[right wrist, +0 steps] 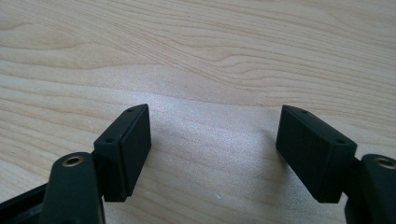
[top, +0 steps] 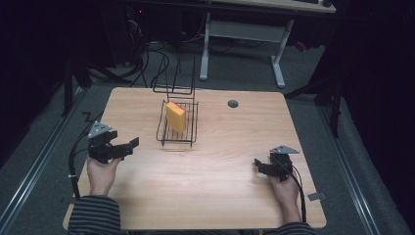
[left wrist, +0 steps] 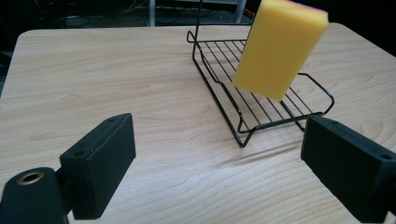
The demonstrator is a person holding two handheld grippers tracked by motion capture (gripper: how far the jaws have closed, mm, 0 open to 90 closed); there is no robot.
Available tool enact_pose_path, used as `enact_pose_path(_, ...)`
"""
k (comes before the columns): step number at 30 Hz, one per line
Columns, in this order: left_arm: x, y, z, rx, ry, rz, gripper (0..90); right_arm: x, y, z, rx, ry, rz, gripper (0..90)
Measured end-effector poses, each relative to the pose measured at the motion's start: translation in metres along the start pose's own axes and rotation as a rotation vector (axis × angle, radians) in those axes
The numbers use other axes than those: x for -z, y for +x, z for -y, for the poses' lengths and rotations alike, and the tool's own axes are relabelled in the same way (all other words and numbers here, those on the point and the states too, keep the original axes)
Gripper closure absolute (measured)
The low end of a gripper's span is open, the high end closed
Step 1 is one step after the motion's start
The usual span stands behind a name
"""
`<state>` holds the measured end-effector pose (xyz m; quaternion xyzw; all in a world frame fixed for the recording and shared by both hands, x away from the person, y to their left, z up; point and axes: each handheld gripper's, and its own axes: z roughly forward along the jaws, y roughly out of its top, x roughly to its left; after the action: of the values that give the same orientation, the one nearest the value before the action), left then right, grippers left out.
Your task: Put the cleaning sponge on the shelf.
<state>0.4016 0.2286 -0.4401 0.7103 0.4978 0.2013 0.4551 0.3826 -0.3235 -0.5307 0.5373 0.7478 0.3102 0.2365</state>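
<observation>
Now my left gripper [top: 131, 145] hangs open and empty near the table's [top: 220, 186] left edge; my right gripper [top: 258, 165] likewise, by the right edge. The sponge [top: 175, 116] leans upright in the wire rack [top: 177, 134] toward the far edge.

The yellow sponge [left wrist: 279, 49] stood on end in the black wire rack [left wrist: 224, 95], tilted, leaning back, a pink layer showing along its top edge. Rack and sponge sat ahead of the left gripper [left wrist: 217, 156] and off to its right, apart from its jaws, on the wooden table.
</observation>
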Motion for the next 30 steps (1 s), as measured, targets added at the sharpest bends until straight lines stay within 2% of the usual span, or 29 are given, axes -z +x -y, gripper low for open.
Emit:
enact_pose_path(6, 0.001, 0.003, 0.007, 0.008, 0.001, -0.014, 11.3, 0.000, 0.000, 0.000, 0.000, 0.000, 0.000, 26.7)
enact_pose_path(14, -0.001, 0.008, 0.019, 0.017, 0.026, -0.038, 11.4, 0.000, 0.000, 0.000, 0.000, 0.000, 0.000, 26.7)
enact_pose_path(30, -0.008, 0.015, 0.036, 0.048, 0.070, -0.042, 12.8, 0.000, 0.000, 0.000, 0.000, 0.000, 0.001, 26.7)
